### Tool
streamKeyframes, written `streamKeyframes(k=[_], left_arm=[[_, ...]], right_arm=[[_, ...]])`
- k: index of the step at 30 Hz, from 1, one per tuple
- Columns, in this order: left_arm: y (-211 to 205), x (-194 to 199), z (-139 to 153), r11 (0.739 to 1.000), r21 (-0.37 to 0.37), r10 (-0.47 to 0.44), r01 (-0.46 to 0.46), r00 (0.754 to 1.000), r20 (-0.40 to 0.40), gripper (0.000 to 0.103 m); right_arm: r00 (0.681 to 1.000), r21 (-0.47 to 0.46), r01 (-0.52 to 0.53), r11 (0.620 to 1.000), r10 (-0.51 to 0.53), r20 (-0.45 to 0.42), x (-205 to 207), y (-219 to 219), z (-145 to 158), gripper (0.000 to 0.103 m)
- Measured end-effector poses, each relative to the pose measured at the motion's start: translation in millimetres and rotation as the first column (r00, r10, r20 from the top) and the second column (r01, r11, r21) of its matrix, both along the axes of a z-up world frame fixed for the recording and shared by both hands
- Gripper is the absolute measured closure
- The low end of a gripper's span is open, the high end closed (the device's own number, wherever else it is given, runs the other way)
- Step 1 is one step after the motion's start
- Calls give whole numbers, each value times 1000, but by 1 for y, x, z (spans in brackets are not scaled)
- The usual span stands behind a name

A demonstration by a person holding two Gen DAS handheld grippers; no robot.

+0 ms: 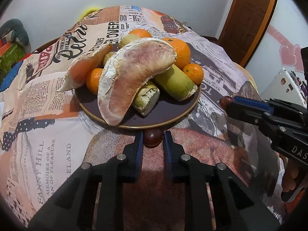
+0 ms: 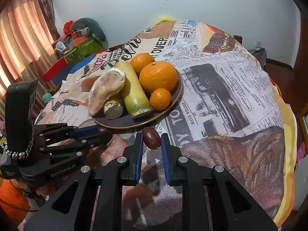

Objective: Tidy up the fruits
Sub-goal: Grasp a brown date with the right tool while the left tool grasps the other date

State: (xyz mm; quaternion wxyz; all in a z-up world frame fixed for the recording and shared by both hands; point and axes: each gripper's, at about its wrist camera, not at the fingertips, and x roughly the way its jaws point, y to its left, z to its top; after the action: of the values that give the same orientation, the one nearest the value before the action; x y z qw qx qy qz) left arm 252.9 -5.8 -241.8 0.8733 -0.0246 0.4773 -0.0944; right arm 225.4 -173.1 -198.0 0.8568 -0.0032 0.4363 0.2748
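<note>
While fruit crowds the brown plate [image 1: 173,113], each gripper, left [image 1: 153,137] and right [image 2: 152,139], pinches a dark grape [image 1: 153,139] at the plate's near rim.

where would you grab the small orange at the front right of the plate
Grip the small orange across its round middle, coming from above on the table side. That side is open beyond the plate rim; the big orange and pale green stalk crowd its other sides.

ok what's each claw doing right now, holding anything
left claw: closed on a small dark red fruit
right claw: closed on another small dark red fruit
</note>
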Motion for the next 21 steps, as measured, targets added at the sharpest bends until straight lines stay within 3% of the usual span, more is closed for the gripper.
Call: streamKeyframes(k=[8, 14, 16, 18, 21], left_arm=[[6, -11, 8, 1000, -22, -13, 13, 1000, 13, 95], [10, -7, 8, 999, -35, -13, 13, 1000, -1, 93], [9, -6, 8, 999, -37, -19, 19, 1000, 0, 85], [9, -3, 6, 999, -35, -13, 13, 1000, -5, 69], [7, 3, 0, 999, -52, -16, 15, 1000, -22, 69]], right_arm=[[999, 10, -32, 999, 31, 16, 4, 15, 6, 86], [999, 14, -48, 999, 48, 21, 6, 24, 8, 86], [998, 11, -51, 999, 51, 21, 6, 24, 8, 86], [998, 6, -52, 999, 52, 21, 7, 25, 7, 86], [999, 3, -50, 999, 50, 18, 8, 23, 6, 86]])
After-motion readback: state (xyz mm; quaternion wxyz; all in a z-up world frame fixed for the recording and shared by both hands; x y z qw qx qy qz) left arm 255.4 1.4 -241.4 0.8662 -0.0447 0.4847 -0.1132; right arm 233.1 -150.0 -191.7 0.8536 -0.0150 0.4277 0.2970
